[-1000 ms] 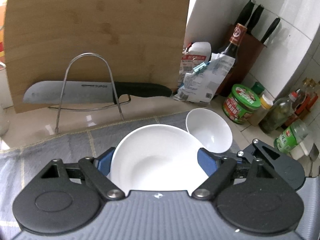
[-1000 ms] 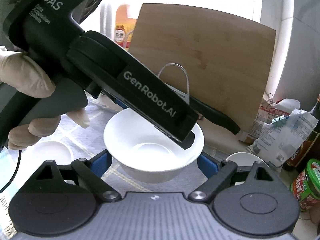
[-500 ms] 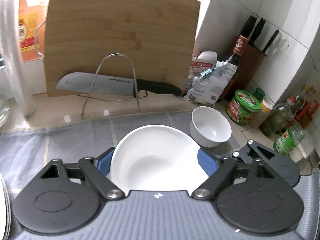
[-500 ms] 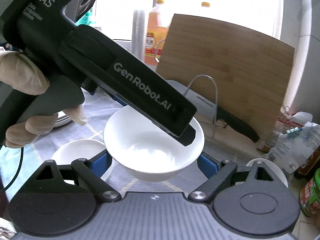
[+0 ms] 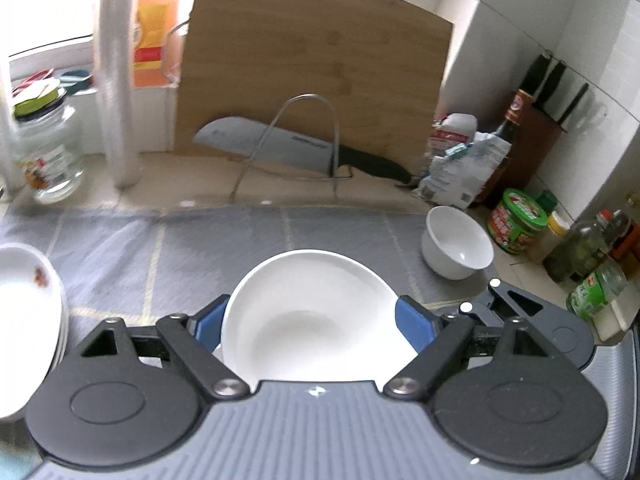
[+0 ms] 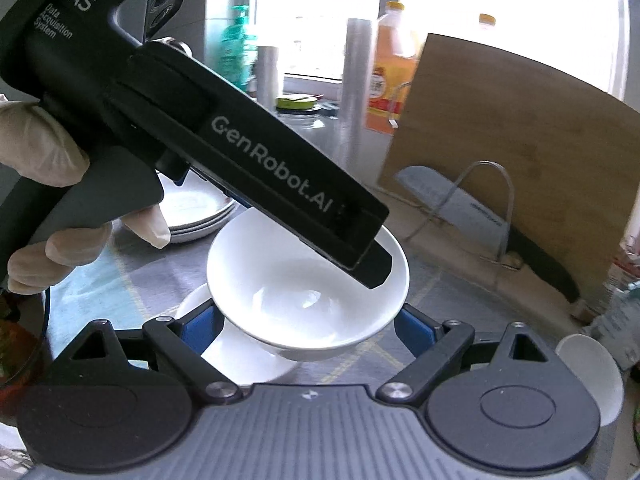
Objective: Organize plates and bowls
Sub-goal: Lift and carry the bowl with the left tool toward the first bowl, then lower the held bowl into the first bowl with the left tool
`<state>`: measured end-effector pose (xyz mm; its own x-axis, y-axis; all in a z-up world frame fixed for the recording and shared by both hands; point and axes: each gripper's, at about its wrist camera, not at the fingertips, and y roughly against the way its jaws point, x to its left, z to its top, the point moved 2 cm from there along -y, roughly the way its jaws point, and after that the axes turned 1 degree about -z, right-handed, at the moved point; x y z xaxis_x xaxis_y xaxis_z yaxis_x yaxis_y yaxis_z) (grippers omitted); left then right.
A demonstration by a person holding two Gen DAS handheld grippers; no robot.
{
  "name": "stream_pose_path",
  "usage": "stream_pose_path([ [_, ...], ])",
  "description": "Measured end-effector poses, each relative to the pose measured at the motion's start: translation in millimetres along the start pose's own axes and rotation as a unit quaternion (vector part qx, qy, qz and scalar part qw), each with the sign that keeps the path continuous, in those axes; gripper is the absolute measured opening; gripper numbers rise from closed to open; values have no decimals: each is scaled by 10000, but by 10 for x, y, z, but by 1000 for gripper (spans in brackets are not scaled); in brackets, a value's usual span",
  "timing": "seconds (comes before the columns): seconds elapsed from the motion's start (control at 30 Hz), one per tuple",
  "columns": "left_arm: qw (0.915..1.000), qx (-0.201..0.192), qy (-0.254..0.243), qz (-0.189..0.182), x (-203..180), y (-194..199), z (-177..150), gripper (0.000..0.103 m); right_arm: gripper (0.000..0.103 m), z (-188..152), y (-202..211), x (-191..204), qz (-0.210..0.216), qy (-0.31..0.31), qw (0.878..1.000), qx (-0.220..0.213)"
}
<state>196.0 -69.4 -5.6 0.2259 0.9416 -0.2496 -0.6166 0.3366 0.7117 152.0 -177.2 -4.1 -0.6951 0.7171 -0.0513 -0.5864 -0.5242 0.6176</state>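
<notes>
Left wrist: bowl (image 5: 312, 316) between tongs (image 5: 310, 322)

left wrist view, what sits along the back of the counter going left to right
glass jar → cutting board → dark sauce bottle → knife block

Daylight blows out the window (image 6: 500, 12); fisheye edges blur.
</notes>
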Motion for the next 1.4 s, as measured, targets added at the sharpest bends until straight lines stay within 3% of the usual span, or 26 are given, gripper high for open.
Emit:
stream_pose_path([
  [0.63,9989,214,355,228,275,-33,-249,86,94,-37,-260,176,511,56,9981,333],
  [1.4,9988,294,350,168,362,-141,-404,86,94,-123,-407,178,688,42,9958,595],
])
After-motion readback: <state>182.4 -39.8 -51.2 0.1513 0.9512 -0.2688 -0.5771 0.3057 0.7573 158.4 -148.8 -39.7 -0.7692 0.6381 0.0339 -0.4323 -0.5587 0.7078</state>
